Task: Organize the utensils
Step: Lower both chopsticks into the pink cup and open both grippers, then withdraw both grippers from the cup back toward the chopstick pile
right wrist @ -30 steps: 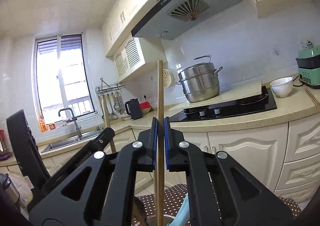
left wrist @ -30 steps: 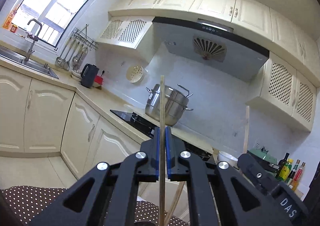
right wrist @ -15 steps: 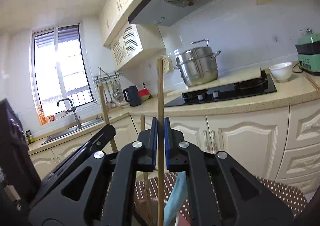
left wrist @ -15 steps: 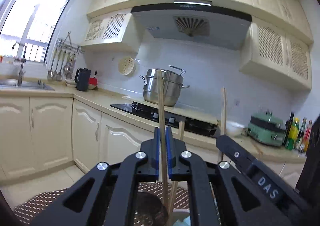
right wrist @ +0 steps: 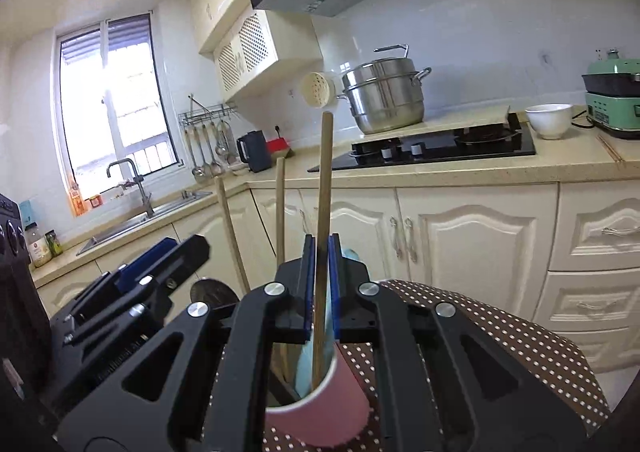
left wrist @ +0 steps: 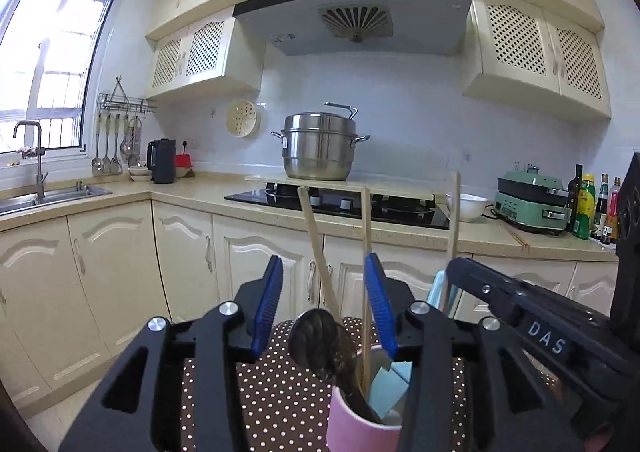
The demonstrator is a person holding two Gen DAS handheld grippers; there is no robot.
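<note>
A pink cup [left wrist: 362, 426] stands on a brown cloth with white dots [left wrist: 280, 392], just in front of both grippers. It holds a dark ladle [left wrist: 320, 344] whose bowl leans over the cup's left rim, a pale blue flat piece [left wrist: 390, 382] at the right side, and several thin wooden sticks rising well above the rim.

The left gripper [left wrist: 326, 308] is opening; its blue pads stand apart. Two sticks rise in the gap between them: a slanted wooden handle [left wrist: 316, 248] leaning left, touching neither pad, and an upright chopstick [left wrist: 366, 252] close beside the right pad. Whether that pad still touches it cannot be told.

The right gripper [right wrist: 321, 284] is clamped on another chopstick [right wrist: 325, 188], held upright with its lower end inside the cup [right wrist: 320, 408], near the right wall. In the right wrist view the other two sticks stand to its left, and the left gripper lies low at the left, close alongside.

The two grippers crowd the cup from the near side, leaving little room between them. Beyond the cup the floor is open up to the cream cabinets [left wrist: 120, 264]. On the counter [left wrist: 480, 240] behind sit a black stove [left wrist: 340, 204], a steel pot [left wrist: 318, 146] and a white bowl [left wrist: 468, 208], well apart from the cup.
</note>
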